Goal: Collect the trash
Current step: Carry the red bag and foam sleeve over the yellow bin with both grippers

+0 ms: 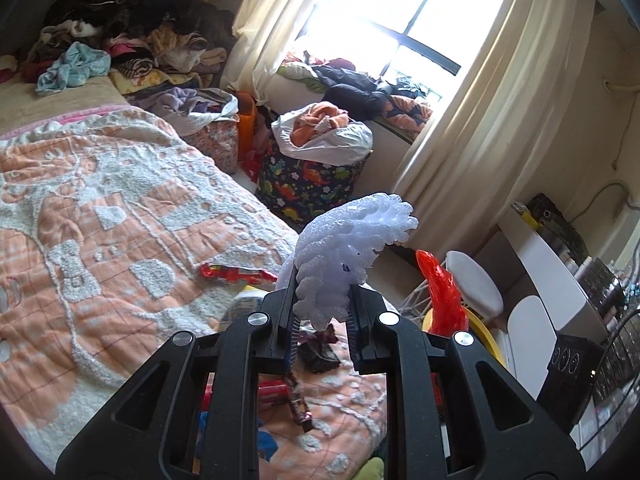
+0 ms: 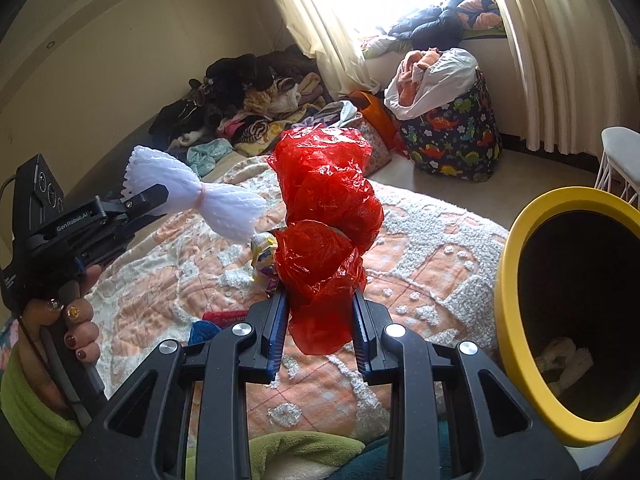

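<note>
Gripping a white foam net (image 1: 352, 256), our left gripper (image 1: 322, 312) has its jaws narrow and pressed on the net's lower part; our right gripper (image 2: 320, 312) is likewise clamped on a crumpled red bag (image 2: 326, 216). Both are held up above the bed (image 2: 420, 248).

From the left wrist we see only the net's bunched top, with the bag's red tip just to its right. From the right wrist we see the whole left gripper from the side, the net spread like a bow pinched at a pink band, and the hand (image 2: 60, 332) on the handle with a green sleeve. Only this view shows inside the yellow bin (image 2: 506, 280), at the bed's right edge, where pale scraps lie at the bottom. Only the left view shows the wrappers (image 1: 236, 272) on the quilt under the net and the white stool (image 1: 476, 280) beyond the bin.

We read "GenRobot.AI" on the left gripper's body. A red packet (image 2: 228, 317) by the right jaws carries white lettering too small for us to make out.

Outward, the quilt lies mostly bare to the left; a clothes pile (image 1: 132, 20) crowds the far corner, and a dinosaur hamper (image 2: 452, 136) stands on the floor under the window (image 1: 400, 12), with open floor between it and the bed.
</note>
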### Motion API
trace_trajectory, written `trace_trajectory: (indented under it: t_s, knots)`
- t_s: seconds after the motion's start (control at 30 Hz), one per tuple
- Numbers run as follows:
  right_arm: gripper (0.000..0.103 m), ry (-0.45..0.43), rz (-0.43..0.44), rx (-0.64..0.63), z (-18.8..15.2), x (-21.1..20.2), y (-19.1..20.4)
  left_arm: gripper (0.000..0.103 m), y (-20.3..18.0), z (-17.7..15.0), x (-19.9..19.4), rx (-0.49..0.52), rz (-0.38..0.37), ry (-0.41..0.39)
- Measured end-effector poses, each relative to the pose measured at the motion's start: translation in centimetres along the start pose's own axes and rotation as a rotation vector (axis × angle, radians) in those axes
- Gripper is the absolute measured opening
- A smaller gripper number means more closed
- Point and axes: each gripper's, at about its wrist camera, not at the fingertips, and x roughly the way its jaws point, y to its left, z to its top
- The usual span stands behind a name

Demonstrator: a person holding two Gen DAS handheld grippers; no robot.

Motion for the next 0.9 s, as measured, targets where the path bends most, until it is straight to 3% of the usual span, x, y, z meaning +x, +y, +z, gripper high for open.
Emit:
trace_trajectory:
  t_s: [0.5, 0.9]
  knots:
    - [0.027, -0.074, -0.073, 0.038, 0.9, -3.2, -2.8, 0.014, -4.6, -1.4, 1.3, 0.067, -0.085, 0.042]
    - [0.027, -0.123, -0.146, 0.090, 1.6, -5.4, -6.4, 0.014, -7.6, -2.8, 2.3, 0.126, -0.113, 0.083]
